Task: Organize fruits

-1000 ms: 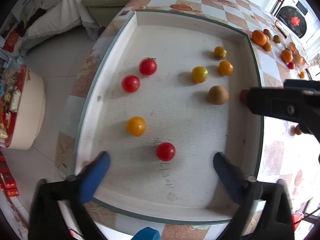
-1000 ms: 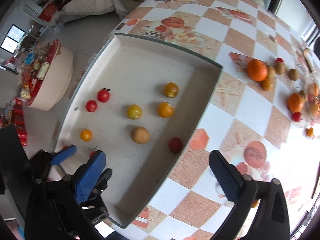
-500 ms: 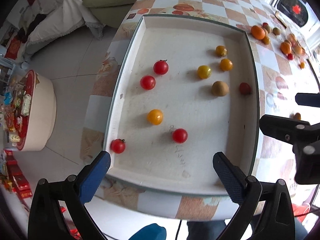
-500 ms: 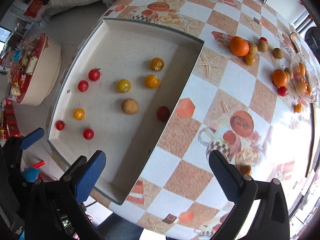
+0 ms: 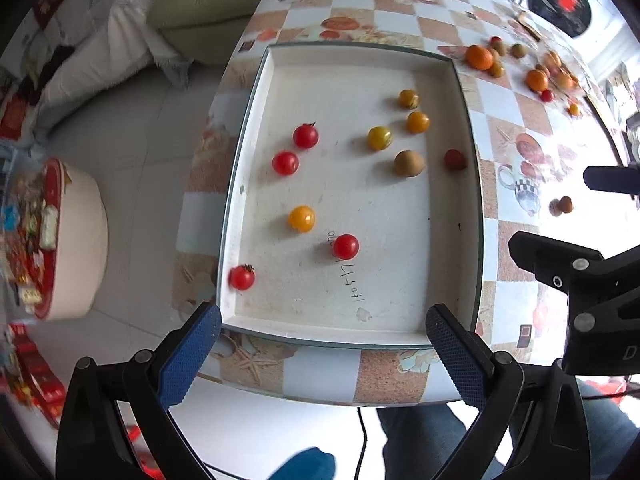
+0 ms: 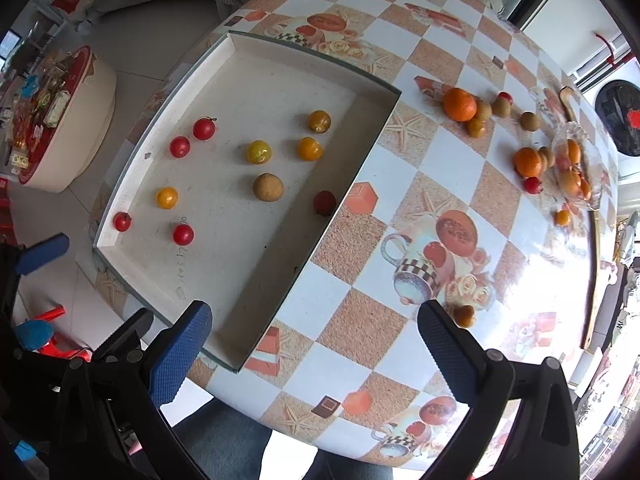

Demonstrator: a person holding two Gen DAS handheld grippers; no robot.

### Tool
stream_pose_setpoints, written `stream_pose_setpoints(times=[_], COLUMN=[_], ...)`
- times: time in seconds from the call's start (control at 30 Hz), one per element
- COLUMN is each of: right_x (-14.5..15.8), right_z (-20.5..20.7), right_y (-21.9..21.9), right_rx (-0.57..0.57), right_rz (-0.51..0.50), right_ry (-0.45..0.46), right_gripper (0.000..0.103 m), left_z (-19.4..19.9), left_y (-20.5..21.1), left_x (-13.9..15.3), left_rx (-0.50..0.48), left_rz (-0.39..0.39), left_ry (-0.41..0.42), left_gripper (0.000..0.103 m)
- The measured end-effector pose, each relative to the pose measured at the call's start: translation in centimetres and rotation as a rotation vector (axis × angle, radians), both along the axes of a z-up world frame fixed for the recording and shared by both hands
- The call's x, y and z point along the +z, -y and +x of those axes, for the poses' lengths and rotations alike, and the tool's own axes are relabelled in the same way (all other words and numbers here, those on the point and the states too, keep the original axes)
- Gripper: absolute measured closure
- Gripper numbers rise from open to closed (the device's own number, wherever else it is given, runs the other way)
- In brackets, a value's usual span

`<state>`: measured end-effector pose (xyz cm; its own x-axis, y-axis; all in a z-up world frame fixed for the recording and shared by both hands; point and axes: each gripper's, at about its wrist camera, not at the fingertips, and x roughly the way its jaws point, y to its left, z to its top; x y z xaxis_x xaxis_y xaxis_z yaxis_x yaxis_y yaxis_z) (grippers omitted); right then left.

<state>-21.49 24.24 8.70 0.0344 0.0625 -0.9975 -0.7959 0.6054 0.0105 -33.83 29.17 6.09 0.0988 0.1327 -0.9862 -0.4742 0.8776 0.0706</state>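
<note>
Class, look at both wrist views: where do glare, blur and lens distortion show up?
Right wrist view: window glare washes out the table at right; the straight tray rim bows.
Left wrist view: left edge smeared, the corner red tomato slightly blurred; dark fisheye corners in both.

The glass bowl (image 6: 576, 168) far across the table (image 6: 440, 168) from the tray (image 6: 224, 356) holds fruit too small to identify. A small brown fruit (image 6: 465, 316) is partly hidden behind one finger (image 6: 448, 356) of the right gripper (image 6: 312, 354).
</note>
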Motion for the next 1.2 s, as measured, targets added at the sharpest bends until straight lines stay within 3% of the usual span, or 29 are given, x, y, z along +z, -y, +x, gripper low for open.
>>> stream_pose_setpoints(times=[0.3, 1.2], right_x=[1.0, 2.4], right_z=[-0.4, -0.4], right_y=[0.2, -0.5], right_rx=[0.005, 0.018], right_rz=[-0.002, 0.016], right_ry=[0.025, 0.066], right_gripper=[0.0, 0.0], left_z=[0.6, 0.3], left_y=[0.5, 0.1], left_x=[0.7, 1.8], left_rx=[-0.038, -0.025], left_rz=[0.012, 0.034], left_ry=[-0.003, 0.027], left_gripper=[0.0, 0.0])
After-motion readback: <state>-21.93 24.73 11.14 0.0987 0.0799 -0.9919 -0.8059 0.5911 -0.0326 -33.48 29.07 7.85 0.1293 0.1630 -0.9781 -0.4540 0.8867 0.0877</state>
